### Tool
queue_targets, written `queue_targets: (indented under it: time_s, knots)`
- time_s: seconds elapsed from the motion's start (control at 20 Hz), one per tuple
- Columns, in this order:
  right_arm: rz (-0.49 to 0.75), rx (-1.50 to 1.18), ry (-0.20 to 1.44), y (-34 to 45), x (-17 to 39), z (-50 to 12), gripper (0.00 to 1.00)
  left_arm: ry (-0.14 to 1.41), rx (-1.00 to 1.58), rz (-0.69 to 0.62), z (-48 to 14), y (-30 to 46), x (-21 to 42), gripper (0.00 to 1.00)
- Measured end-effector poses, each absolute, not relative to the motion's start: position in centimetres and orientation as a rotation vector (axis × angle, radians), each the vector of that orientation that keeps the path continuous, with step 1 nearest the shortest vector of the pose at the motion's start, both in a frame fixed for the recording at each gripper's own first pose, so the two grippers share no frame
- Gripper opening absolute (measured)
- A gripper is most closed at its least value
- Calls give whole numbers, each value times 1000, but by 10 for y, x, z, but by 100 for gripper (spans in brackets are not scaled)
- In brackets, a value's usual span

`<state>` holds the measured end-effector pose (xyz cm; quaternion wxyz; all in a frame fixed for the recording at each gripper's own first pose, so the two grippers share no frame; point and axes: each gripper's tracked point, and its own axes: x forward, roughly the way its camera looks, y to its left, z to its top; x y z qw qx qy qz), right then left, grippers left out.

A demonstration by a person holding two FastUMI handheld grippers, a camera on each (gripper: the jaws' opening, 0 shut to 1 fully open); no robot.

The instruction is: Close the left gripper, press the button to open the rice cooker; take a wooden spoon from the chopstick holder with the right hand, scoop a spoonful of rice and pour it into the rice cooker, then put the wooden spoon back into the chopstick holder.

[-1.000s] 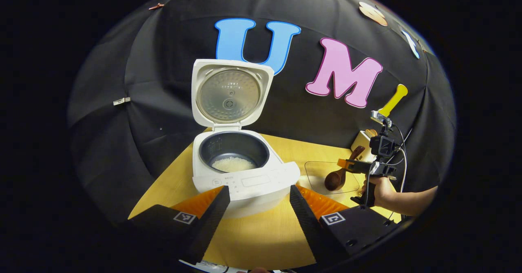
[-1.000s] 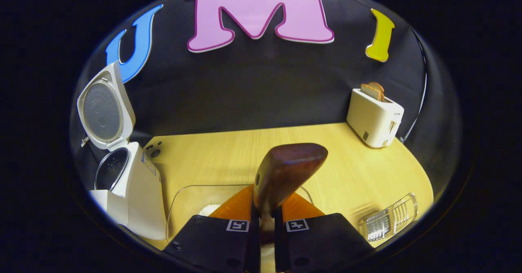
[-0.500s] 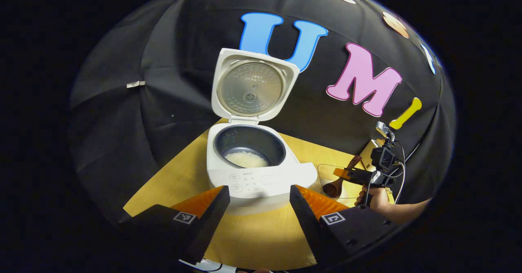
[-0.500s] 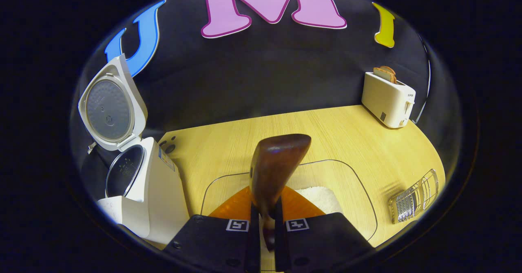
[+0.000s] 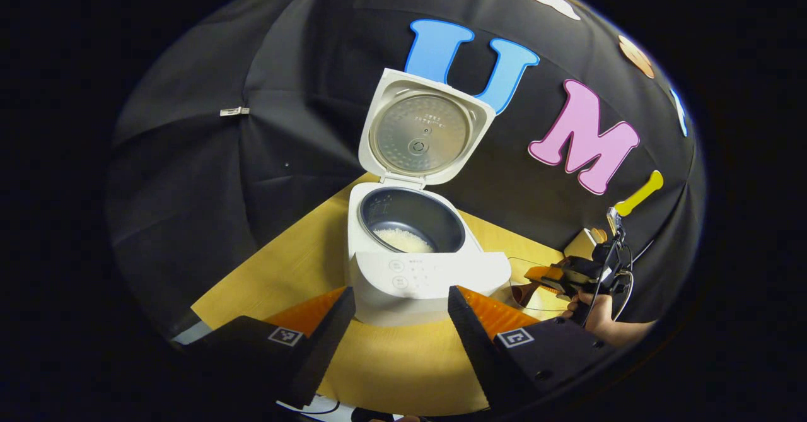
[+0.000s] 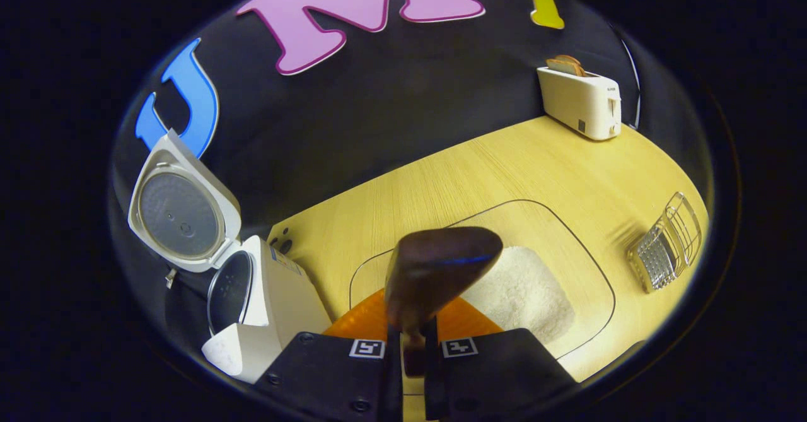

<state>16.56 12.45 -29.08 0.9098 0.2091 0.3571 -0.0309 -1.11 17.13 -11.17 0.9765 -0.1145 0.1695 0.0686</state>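
Rice cooker (image 5: 416, 258) lid already up, rice inside, beyond left gripper (image 5: 401, 321), fingers spread, empty. Right gripper (image 6: 413, 371) fingers clamp wooden spoon (image 6: 435, 274), bowl ahead over glass tray's (image 6: 592, 270) rice (image 6: 523, 293). Scoop, pour, return left.

Rice cooker (image 6: 252, 302) left of rice tray (image 6: 586, 270), toaster (image 6: 583, 97) behind, chopstick holder (image 6: 668, 245) right

Light wood table (image 6: 441, 176) is carrying rice cooker (image 5: 416, 264) at left, clear rice tray (image 6: 586, 264) mid, toaster (image 6: 583, 100) at back, clear holder (image 6: 668, 245) lying right.
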Motion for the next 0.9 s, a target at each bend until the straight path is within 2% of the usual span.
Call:
queue_targets:
  time_s: [0.1, 0.15, 0.2, 0.35, 0.4, 0.45, 0.9]
  knots:
    - [-74, 459, 735, 120, 164, -290, 18, 344, -217, 123, -110, 167, -13, 95]
    - [-78, 481, 736, 118, 160, -289, 18, 346, -208, 117, -109, 166, -13, 92]
    - [-82, 510, 737, 116, 159, -288, 18, 348, -199, 111, -111, 164, -12, 96]
    - [-59, 602, 741, 109, 157, -285, 18, 355, -177, 95, -109, 161, -13, 95]
    - [-55, 634, 735, 106, 158, -281, 18, 359, -171, 92, -109, 161, -12, 92]
    - [-53, 662, 728, 104, 156, -278, 18, 362, -165, 89, -108, 161, -12, 95]
    - [-61, 792, 713, 89, 153, -266, 18, 359, -97, 49, -100, 145, -3, 96]
